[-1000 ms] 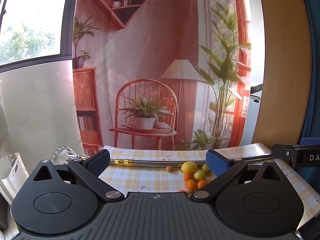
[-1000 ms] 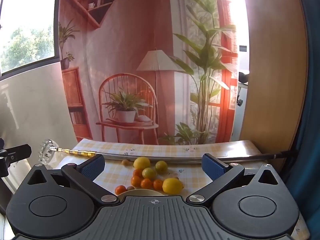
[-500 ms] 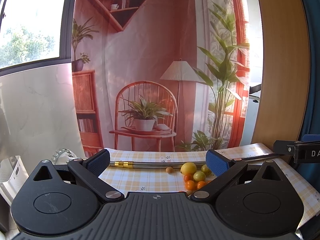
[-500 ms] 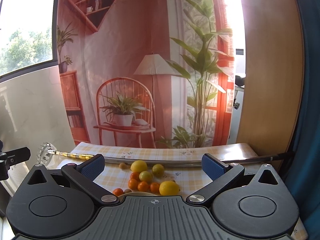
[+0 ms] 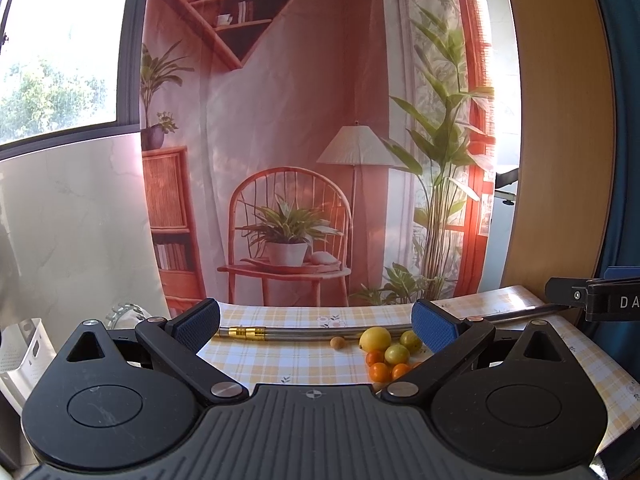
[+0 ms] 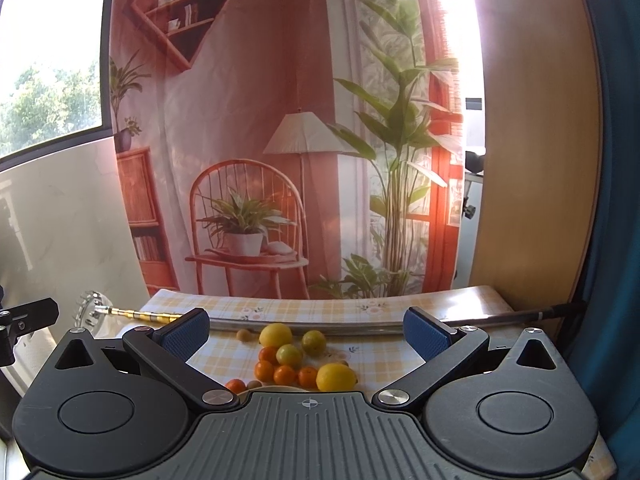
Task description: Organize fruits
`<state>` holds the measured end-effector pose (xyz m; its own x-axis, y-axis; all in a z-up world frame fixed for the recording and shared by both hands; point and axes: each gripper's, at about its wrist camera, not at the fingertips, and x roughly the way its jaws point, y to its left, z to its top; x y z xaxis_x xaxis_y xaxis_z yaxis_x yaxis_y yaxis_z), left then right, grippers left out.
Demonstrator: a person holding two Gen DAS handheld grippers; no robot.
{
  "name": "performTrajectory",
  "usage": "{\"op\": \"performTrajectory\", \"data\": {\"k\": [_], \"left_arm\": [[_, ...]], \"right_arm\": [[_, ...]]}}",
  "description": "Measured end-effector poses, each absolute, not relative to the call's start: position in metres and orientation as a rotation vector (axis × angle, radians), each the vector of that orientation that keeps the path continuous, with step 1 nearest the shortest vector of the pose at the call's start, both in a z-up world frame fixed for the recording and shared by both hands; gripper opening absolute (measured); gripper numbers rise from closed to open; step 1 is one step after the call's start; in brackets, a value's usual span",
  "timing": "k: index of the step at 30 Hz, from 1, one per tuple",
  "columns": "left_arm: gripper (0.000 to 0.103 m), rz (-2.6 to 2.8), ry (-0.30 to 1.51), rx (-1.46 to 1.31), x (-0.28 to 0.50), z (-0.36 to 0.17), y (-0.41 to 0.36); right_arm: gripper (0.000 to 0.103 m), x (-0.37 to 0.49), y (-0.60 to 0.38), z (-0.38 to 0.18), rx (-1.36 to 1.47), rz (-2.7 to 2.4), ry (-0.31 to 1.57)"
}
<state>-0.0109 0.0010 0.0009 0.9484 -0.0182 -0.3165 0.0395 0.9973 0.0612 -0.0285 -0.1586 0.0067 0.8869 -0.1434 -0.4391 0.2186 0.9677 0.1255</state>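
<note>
Nothing in the fruit sorting looks done yet. Both grippers hang above the near edge of the table, which is covered in a yellow checked cloth, and neither has anything between its fingers.

The left gripper is spread wide and empty. The right gripper is also wide apart and empty, and it looks straight over the fruit.

The fruit lies in one loose cluster on the cloth, unsorted. In the right view there is a lemon nearest the gripper, a second lemon farther back, two green fruits, and several small oranges packed between them, some touching. A small brown fruit sits just beside the far lemon, a little apart from the rest. A pale curved rim shows just under the cluster at the gripper body's edge; it may be a plate or bowl, but too little shows to tell.

A metal rod lies across the table behind the fruit. In the left view the cluster sits to the right, partly hidden by the right finger.

Judging by this, every piece remains to be picked up and grouped. The right gripper seems better placed for a first pick, likely the near lemon.
</note>
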Motion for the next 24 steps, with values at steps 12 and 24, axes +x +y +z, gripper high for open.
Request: {"op": "performTrajectory", "data": {"k": [12,24], "left_arm": [[0.103,-0.034,0.315,0.064,-0.013,0.003,0.002],[0.103,-0.037,0.305,0.069,-0.018,0.005,0.001]], "right_arm": [[0.103,-0.032,-0.159,0.01,0.177,-0.192,0.433],[0.103,-0.039,-0.155,0.013,0.174,-0.198,0.419]]}}
